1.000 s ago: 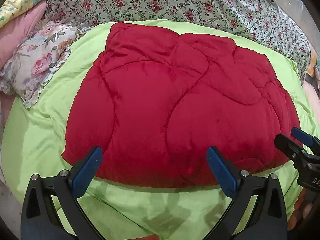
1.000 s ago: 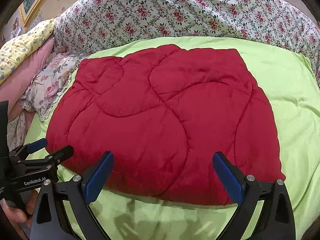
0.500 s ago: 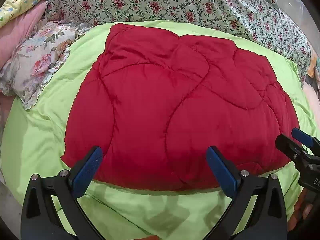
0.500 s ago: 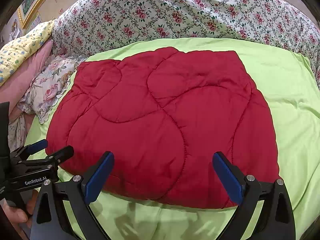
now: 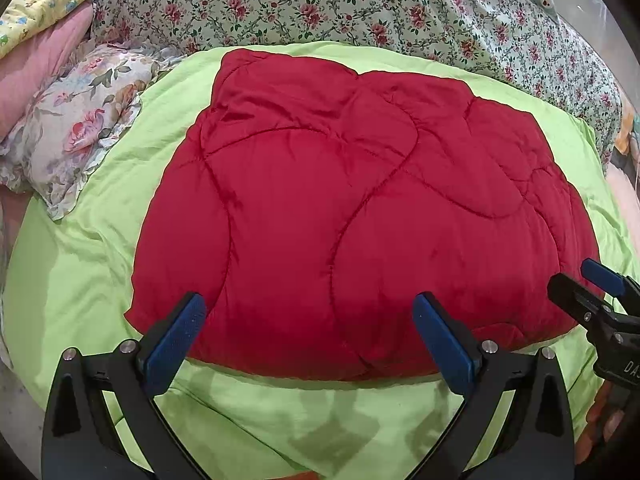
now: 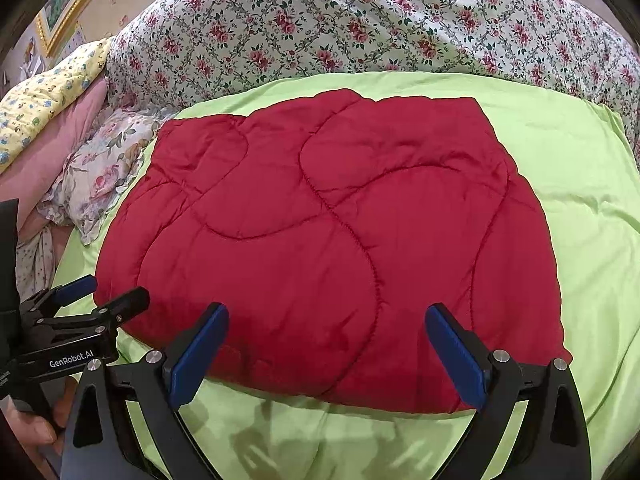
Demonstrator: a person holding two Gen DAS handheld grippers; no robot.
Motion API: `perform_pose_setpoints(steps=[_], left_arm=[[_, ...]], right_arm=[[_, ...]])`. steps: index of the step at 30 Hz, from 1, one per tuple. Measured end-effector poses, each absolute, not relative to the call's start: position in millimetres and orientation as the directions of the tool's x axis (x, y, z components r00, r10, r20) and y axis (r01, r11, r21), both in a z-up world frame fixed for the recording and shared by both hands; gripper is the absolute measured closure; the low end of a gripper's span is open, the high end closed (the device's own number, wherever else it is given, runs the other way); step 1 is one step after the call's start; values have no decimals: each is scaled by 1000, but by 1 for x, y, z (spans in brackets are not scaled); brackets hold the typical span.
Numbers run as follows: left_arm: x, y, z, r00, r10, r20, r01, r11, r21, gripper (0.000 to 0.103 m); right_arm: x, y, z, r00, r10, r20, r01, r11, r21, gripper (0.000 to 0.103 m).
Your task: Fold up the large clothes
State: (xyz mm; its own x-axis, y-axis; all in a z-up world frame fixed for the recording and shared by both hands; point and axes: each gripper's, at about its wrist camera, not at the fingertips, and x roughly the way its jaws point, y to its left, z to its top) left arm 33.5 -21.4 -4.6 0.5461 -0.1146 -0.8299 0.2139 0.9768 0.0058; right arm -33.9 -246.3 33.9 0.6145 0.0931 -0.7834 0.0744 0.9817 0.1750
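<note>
Two grippers hang over the near edge of the green sheet (image 5: 100,264), both with fingers spread wide and holding nothing. The left gripper (image 5: 308,336) faces the near-left part of the red quilted comforter (image 5: 340,208); the right gripper (image 6: 326,344) faces its near-right part. The comforter lies folded, mid-sheet. A floral pillow (image 5: 76,128) rests at the sheet's left edge.
</note>
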Motion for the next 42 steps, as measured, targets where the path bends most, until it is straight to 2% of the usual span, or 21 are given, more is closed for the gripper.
perform_pose_setpoints(steps=[42], left_arm=[[31,-16,1,585,-66,-808,183,982,52,0]], right_arm=[[-37,-240,36,621,99,-778,66,982,178,4]])
